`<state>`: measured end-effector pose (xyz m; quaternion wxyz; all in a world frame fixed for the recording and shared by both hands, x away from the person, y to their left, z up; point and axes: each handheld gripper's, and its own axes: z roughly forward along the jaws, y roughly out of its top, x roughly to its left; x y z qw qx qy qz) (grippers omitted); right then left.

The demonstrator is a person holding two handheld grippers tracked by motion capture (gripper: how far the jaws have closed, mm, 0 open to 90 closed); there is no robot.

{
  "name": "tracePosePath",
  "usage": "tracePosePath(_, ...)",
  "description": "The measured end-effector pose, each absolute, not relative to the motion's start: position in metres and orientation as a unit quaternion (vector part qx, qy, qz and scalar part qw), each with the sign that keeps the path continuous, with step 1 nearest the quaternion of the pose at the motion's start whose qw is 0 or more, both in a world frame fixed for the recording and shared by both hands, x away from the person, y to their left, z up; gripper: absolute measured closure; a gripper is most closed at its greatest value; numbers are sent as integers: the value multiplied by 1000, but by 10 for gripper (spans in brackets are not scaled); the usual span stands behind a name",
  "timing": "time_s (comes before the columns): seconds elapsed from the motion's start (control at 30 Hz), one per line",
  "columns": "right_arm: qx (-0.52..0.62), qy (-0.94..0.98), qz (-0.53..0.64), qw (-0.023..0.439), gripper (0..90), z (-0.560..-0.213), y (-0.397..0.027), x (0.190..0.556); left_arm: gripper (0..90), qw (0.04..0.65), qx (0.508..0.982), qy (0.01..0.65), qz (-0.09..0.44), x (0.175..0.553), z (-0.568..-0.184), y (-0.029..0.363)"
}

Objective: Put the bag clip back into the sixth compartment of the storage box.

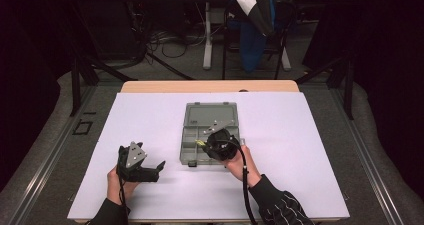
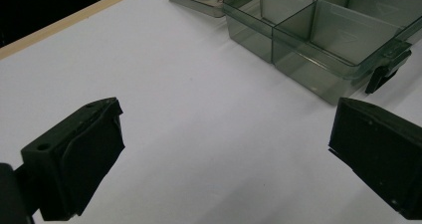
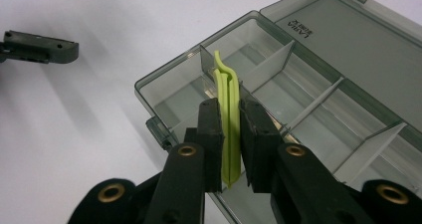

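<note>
A smoky grey plastic compartment box (image 1: pixel 208 133) lies open on the white table, its lid folded back toward the far side. My right gripper (image 3: pixel 230 129) is shut on a slim lime-green plastic tool (image 3: pixel 227 119), held upright over the box's (image 3: pixel 318 99) near-left compartments. In the high view the right gripper (image 1: pixel 209 144) hovers at the box's front edge with the green tool (image 1: pixel 199 143) poking out to its left. My left gripper (image 1: pixel 156 169) rests on the table left of the box, its jaws open with nothing between them; its fingers (image 2: pixel 74 159) frame bare table, the box (image 2: pixel 318 35) ahead.
The white table sheet (image 1: pixel 150 120) has bare room on the left, right and front. A black latch (image 2: pixel 385 72) sticks out from the box's front wall. Behind the table stands a chair draped with blue and white cloth (image 1: pixel 257 25), with cables on the floor.
</note>
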<state>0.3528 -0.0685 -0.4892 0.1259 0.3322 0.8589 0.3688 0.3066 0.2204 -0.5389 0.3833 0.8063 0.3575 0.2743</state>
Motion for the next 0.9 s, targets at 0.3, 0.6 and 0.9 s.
tracePosePath(0.3,349,854,371,106,803,-496,-63,358,2,385,806,357,274,306,-539,220)
tracePosePath(0.6,369,849,366,100,801,-502,-62,361,2,384,808,356,271,307,-540,219)
tracePosePath(0.9,389,844,355,106,800,-509,-61,364,2,380,812,353,267,307,-541,218)
